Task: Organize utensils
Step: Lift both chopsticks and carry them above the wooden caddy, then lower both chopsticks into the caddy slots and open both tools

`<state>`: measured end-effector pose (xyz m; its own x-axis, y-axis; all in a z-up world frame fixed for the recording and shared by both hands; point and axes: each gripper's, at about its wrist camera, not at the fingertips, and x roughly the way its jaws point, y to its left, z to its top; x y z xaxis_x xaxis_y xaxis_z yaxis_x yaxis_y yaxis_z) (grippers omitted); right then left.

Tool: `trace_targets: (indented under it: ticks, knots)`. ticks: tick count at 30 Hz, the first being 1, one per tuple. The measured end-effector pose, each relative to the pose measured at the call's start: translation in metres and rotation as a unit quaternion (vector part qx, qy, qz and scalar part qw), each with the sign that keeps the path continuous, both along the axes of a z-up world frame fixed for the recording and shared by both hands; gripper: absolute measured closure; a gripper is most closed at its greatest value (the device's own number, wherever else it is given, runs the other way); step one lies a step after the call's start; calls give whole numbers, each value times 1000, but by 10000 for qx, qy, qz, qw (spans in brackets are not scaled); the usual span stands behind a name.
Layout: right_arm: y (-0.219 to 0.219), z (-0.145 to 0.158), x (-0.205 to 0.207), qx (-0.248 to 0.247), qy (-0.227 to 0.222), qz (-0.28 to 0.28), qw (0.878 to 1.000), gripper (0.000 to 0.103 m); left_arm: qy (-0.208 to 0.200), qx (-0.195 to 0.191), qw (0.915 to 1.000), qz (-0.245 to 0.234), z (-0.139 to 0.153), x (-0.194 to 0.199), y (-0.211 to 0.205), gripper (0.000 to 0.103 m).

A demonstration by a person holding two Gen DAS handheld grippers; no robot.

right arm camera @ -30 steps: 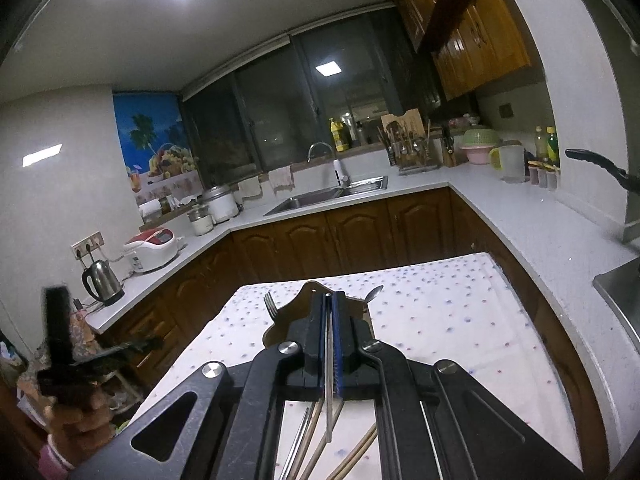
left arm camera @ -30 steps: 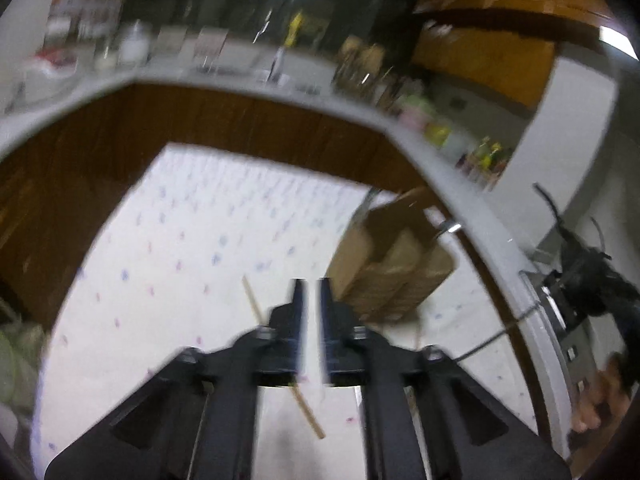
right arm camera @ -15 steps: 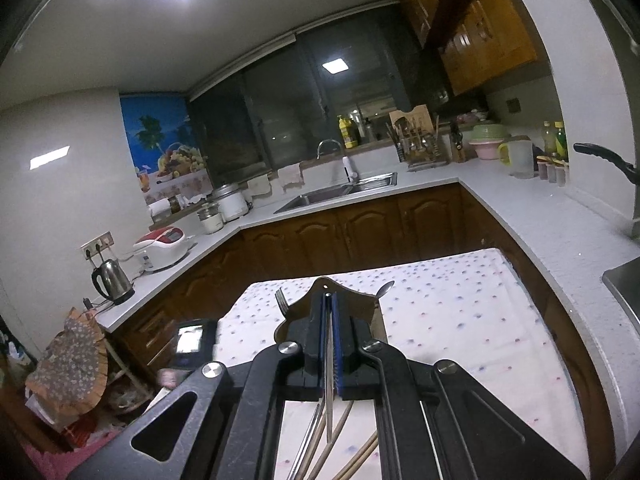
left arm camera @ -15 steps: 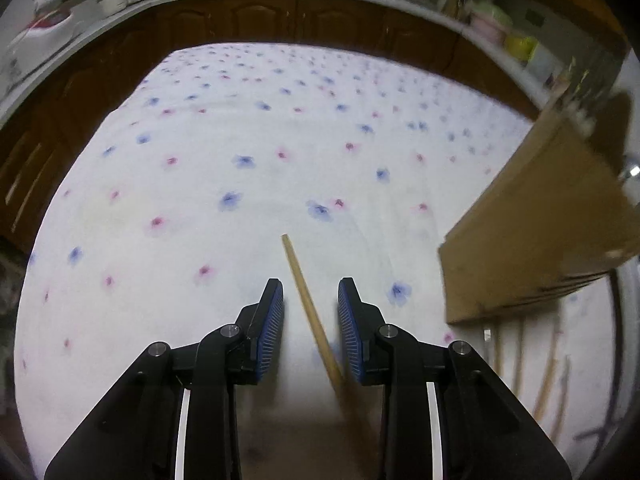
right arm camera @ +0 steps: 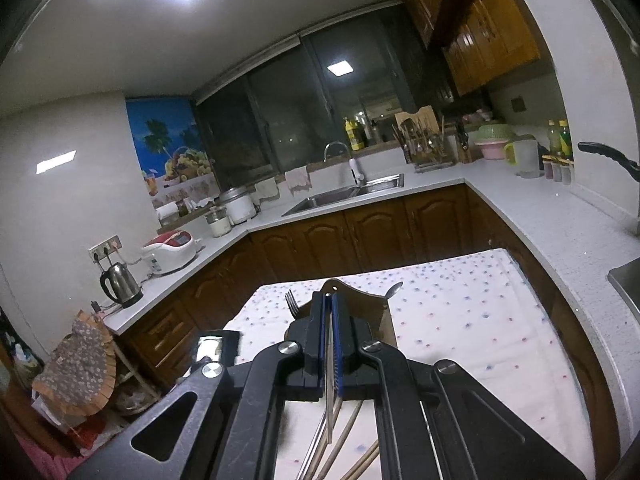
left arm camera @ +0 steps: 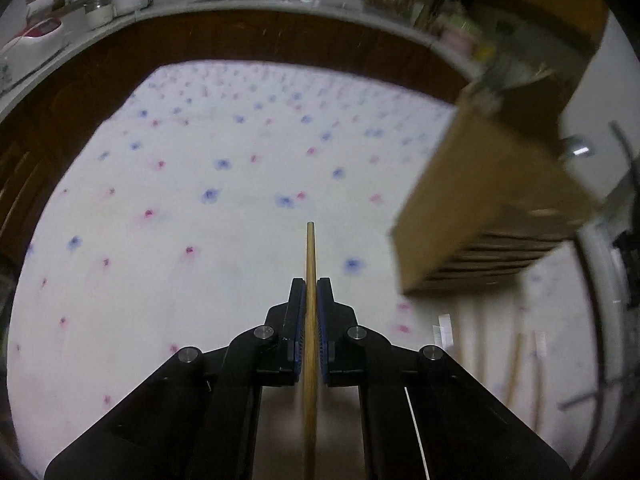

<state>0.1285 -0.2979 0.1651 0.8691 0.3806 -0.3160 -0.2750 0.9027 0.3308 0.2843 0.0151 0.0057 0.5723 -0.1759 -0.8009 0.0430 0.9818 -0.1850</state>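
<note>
Left wrist view: left claw [left arm camera: 311, 286] pinches a slim round wooden chopstick [left arm camera: 310, 256] above the flower-dotted tabletop [left arm camera: 200, 184], beside a brown wooden holder [left arm camera: 480, 200]; right claw [right arm camera: 329, 300] grips a thin metal utensil handle [right arm camera: 329, 400]

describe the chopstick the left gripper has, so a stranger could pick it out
On the flower-dotted tablecloth, left of the wooden utensil holder, the left gripper is shut on one wooden chopstick. Unlike the loose sticks below the holder, it is clamped, pointing straight ahead.
</note>
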Motion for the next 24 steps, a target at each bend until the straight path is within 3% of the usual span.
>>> trace_targets:
  ticks: [7, 12, 24]
  knots:
    - [3, 9, -4, -24, -134, -13, 9999, 100, -880, -501, 9947, -193, 73, -59, 7, 98]
    - [2, 11, -2, -39, -167, -56, 9998, 100, -1327, -652, 9887, -232, 111, -77, 14, 98]
    - [-9, 18, 14, -59, -267, -279, 9992, 100, -1916, -891, 9773, -159, 159, -74, 14, 98]
